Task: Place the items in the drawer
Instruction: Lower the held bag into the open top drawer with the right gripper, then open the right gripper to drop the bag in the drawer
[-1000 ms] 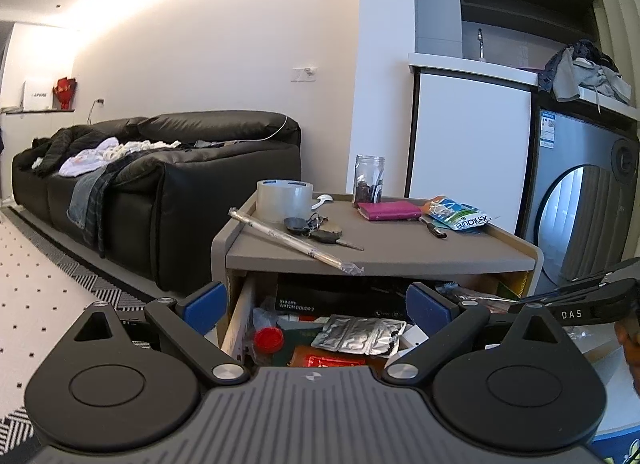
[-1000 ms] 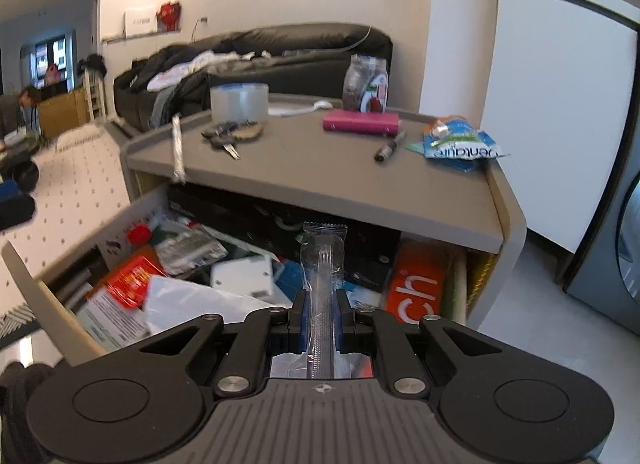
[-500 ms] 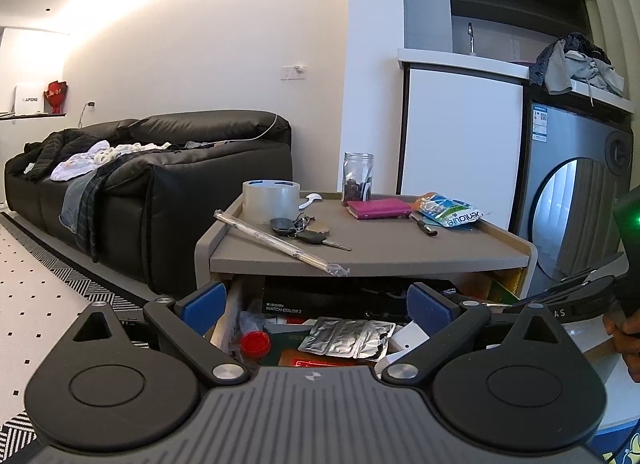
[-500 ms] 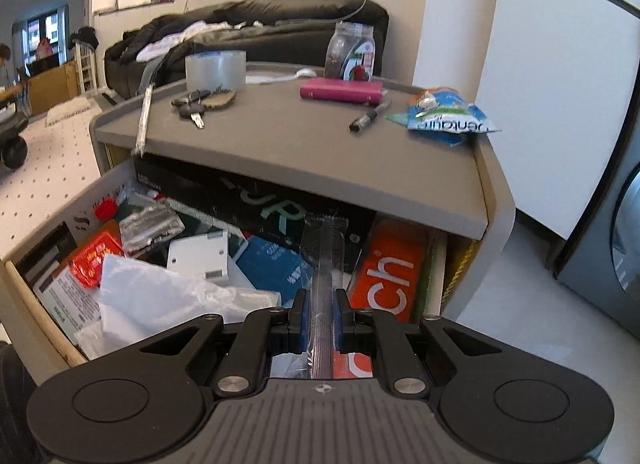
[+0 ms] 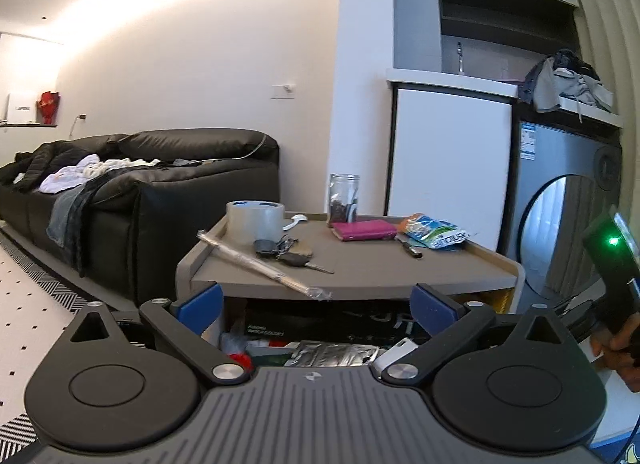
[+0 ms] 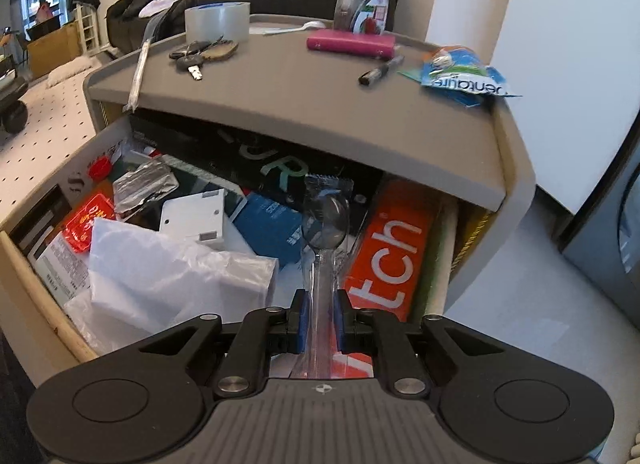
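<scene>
My right gripper (image 6: 319, 318) is shut on a clear wrapped plastic spoon (image 6: 325, 220), held over the open drawer (image 6: 24, 264) of the grey side table (image 6: 304, 100). The spoon's bowl end points toward the table, above a blue box (image 6: 270, 228) and an orange box (image 6: 394, 252). The drawer is packed with boxes, a foil packet (image 6: 144, 186) and a white plastic bag (image 6: 168, 284). My left gripper (image 5: 318, 302) stands open in front of the table (image 5: 352, 268), with nothing between its blue pads. Another long wrapped utensil (image 5: 260, 264) lies on the tabletop.
On the tabletop are a tape roll (image 6: 217, 20), keys (image 6: 202, 54), a glass jar (image 6: 362, 4), a pink wallet (image 6: 352, 44), a marker (image 6: 380, 70) and a blue snack packet (image 6: 464, 78). A black sofa (image 5: 132, 200) stands left, a washing machine (image 5: 568, 216) right. A hand (image 5: 624, 348) shows at right.
My right gripper has moved forward and down over the drawer with the spoon. My left gripper has drawn back and tilted up a little, staying open.
</scene>
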Demonstrator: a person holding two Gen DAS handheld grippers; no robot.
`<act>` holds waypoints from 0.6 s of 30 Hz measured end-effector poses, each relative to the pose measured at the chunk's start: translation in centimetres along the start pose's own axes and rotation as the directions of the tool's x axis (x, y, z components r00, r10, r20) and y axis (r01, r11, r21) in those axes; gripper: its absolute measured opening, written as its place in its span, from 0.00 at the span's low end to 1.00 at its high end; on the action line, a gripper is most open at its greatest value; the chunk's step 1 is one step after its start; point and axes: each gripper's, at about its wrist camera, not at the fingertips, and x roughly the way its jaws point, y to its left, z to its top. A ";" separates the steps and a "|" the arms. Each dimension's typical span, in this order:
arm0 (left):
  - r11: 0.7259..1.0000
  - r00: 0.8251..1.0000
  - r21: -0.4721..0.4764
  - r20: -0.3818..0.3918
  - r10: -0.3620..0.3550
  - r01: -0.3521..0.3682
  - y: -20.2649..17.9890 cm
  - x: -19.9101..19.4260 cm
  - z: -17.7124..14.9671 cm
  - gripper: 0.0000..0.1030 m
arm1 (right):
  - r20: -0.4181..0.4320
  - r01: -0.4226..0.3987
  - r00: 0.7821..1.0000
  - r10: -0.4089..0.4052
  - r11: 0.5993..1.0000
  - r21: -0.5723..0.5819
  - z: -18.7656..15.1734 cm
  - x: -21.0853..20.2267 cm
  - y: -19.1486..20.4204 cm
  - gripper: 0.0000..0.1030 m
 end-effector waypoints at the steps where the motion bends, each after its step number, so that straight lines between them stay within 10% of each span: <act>1: 1.000 1.000 0.005 -0.002 0.002 -0.002 -0.1 0.1 0.0 1.00 | -0.007 0.000 1.000 0.000 1.000 -0.003 0.0 0.0 0.0 0.14; 18: 0.997 0.998 0.063 -0.043 0.042 -0.040 -1.4 0.9 -0.2 1.00 | 0.180 0.033 0.982 -0.049 0.996 0.088 0.5 -2.5 2.3 0.38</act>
